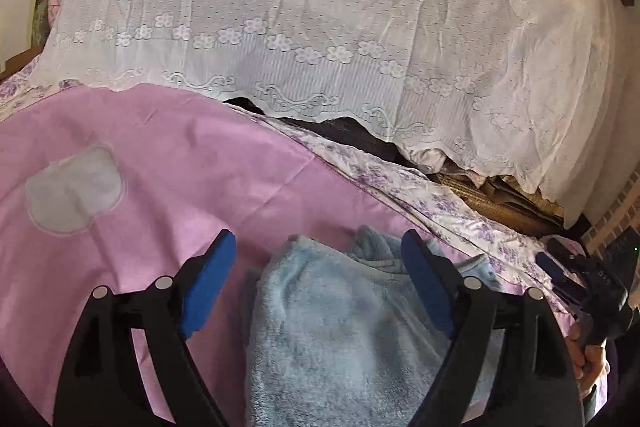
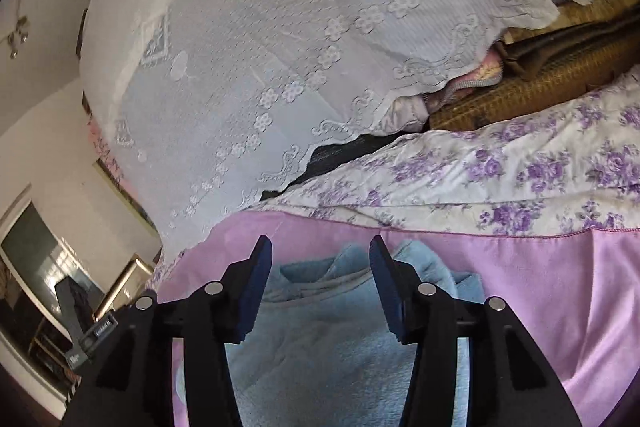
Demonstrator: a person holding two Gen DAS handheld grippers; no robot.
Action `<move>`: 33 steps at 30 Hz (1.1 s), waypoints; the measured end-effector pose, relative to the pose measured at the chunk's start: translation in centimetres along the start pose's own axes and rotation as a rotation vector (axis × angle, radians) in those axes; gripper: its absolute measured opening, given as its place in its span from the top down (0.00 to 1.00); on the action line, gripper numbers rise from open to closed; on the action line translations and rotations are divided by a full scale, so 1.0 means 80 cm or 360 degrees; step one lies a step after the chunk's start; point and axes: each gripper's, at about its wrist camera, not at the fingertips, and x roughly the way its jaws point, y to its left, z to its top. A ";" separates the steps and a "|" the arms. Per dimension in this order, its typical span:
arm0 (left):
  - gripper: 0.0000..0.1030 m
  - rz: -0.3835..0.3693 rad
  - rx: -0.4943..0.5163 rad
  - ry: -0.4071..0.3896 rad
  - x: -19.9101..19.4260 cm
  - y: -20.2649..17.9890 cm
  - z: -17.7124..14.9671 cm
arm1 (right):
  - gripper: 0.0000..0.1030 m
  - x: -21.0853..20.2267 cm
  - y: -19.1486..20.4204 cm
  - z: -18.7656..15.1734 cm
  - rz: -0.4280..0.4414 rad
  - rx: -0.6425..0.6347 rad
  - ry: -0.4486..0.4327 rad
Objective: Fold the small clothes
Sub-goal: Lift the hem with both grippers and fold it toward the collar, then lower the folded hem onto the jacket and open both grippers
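A fluffy light-blue garment [image 1: 344, 323] is seen lying bunched on the pink sheet [image 1: 160, 155], well short of the white lace cover [image 1: 320, 7]. The left gripper [image 1: 316, 255] and the right gripper [image 2: 320, 255] are both held above the garment with fingers spread and nothing grasped. The fold is judged barely begun; next, an edge must be pinched and carried across

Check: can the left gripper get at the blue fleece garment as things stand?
Probably yes. The left gripper is open with the blue fleece garment lying directly between its fingers on the pink sheet, nothing covering it.
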 end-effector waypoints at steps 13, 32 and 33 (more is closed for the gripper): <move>0.17 0.0382 0.0342 0.0409 0.131 -0.022 -0.073 | 0.71 0.103 -0.031 -0.059 -0.0364 -0.0133 0.0391; 0.04 0.0443 0.0636 0.0351 0.089 -0.087 -0.122 | 0.57 0.060 0.037 -0.090 -0.0311 -0.0296 0.0324; 0.04 0.0456 0.0639 0.0379 0.100 -0.083 -0.130 | 0.58 0.071 0.031 -0.101 -0.0378 -0.0314 0.0385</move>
